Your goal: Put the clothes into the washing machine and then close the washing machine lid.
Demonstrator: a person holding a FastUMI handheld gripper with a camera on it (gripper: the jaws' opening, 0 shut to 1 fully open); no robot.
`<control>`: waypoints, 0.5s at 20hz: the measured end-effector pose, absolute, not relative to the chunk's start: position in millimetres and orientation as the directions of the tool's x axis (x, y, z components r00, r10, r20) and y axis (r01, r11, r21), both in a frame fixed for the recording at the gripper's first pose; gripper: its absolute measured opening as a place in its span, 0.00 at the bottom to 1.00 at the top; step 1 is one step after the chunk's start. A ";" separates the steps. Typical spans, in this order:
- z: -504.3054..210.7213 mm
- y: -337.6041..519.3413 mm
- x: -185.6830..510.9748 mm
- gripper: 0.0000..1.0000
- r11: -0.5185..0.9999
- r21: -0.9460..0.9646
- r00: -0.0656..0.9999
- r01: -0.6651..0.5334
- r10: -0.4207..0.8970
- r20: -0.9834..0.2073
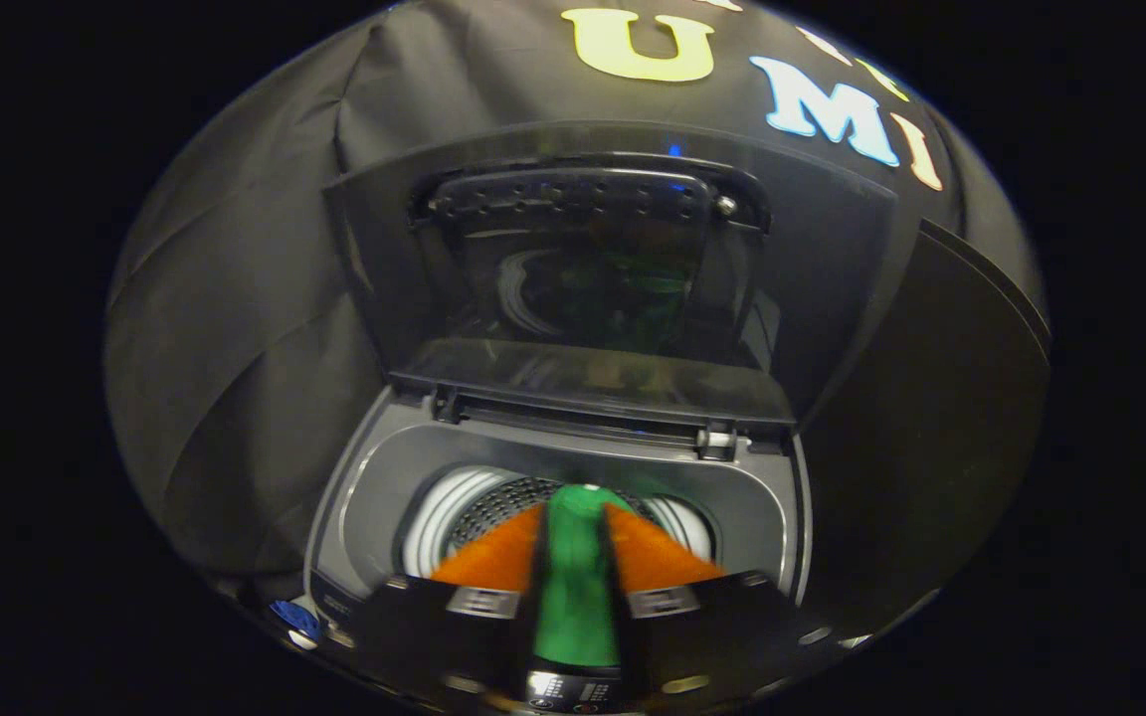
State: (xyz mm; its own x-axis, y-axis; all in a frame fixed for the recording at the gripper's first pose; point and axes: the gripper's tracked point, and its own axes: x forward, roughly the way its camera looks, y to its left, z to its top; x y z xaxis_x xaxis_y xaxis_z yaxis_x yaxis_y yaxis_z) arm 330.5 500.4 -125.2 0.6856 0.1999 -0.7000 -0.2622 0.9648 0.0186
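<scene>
Washing machine [558,467] stands against the booth wall with its lid [593,288] raised upright behind the opening, the drum [474,507] showing below. Fingers [576,557] hover over that opening, pinching a green piece of clothing [573,597] between them, so the garment sits above the drum, not yet inside. By my reading the task is at its first half: the cloth must be dropped in, then the lid brought down.

Handheld two-finger gripper [588,502], seen along its own fingers.
Two wedge-shaped fingers [493,562] taper forward, pinched on a green cloth [573,597]. Pale ribbed blocks [478,601] sit at their bases, on a dark, blurred body.
</scene>
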 end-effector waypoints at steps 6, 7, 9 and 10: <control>-134.8 502.9 318.4 0.96 0.952 0.059 0.629 -0.301 0.244 -0.738; -131.9 503.8 317.8 0.96 0.949 0.057 0.632 -0.309 0.250 -0.734; -121.3 504.0 320.4 0.96 0.947 0.055 0.647 -0.315 0.257 -0.718; -113.8 504.7 322.0 0.96 0.947 0.056 0.654 -0.317 0.261 -0.710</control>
